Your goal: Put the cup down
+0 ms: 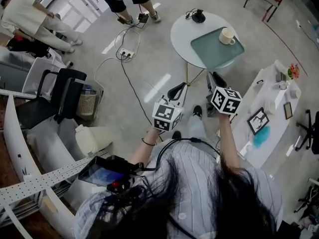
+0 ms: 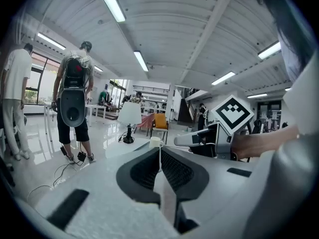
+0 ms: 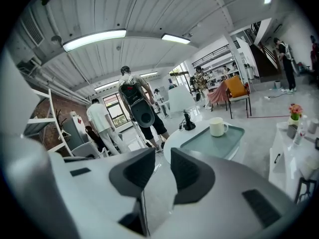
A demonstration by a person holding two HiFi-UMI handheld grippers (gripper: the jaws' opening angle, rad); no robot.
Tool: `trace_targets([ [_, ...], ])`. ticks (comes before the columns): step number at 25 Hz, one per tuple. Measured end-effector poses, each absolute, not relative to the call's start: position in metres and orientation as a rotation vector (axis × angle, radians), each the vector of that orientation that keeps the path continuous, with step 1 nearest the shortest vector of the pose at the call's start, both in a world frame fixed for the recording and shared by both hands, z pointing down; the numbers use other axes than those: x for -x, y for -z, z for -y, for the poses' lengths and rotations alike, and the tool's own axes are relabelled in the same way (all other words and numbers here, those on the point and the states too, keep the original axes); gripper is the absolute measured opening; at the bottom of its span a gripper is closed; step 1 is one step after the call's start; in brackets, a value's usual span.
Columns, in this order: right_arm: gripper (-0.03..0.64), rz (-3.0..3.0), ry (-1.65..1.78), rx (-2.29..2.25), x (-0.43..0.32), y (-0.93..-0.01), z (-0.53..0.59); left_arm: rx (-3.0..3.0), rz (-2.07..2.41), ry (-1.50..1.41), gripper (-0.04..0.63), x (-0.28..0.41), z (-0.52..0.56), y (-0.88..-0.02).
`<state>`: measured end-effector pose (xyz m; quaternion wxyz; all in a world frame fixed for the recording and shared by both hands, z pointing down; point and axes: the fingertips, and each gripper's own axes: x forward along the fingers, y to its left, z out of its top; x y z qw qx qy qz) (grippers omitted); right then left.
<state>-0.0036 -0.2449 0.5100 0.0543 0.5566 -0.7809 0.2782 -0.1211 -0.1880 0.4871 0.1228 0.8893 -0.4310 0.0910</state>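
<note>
Left gripper [image 1: 176,90] with jaws pressed together on nothing, right gripper [image 1: 216,79] just beside it, jaws a narrow gap apart and empty, round table [image 1: 183,34] beyond them, cup [image 1: 227,36] upright on the green tray [image 1: 212,53] there.

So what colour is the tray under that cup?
Pale grey-green tray, holding a cream cup; it shows best in the head view.
</note>
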Motion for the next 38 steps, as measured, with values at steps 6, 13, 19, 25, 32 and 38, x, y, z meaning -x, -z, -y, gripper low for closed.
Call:
trace_targets([
  [6,0.098,2.357,-0.852,-1.691,0.04,-0.51,0.192,-2.595,1.214,-0.237,0.018,0.142,0.152,-0.491],
  [13,0.086,2.297,-0.819,-1.71,0.04,-0.509,0.137,-2.62,1.104,-0.233,0.018,0.128,0.114,-0.498],
  [19,0.08,2.256,-0.809,-1.715,0.036,-0.507,0.11,-2.606,1.097,-0.178,0.018,0.129,0.101,-0.494],
  [25,0.077,2.225,-0.776,-1.703,0.028,-0.507,0.082,-2.58,1.125,-0.12,0.018,0.13,0.095,-0.482],
  [32,0.077,2.21,-0.764,-1.667,0.015,-0.518,0.033,-2.597,1.109,-0.138,0.018,0.11,0.061,-0.479],
  [38,0.077,2.238,-0.754,-1.666,-0.001,-0.512,-0.009,-2.601,1.152,-0.13,0.018,0.098,0.03,-0.469],
])
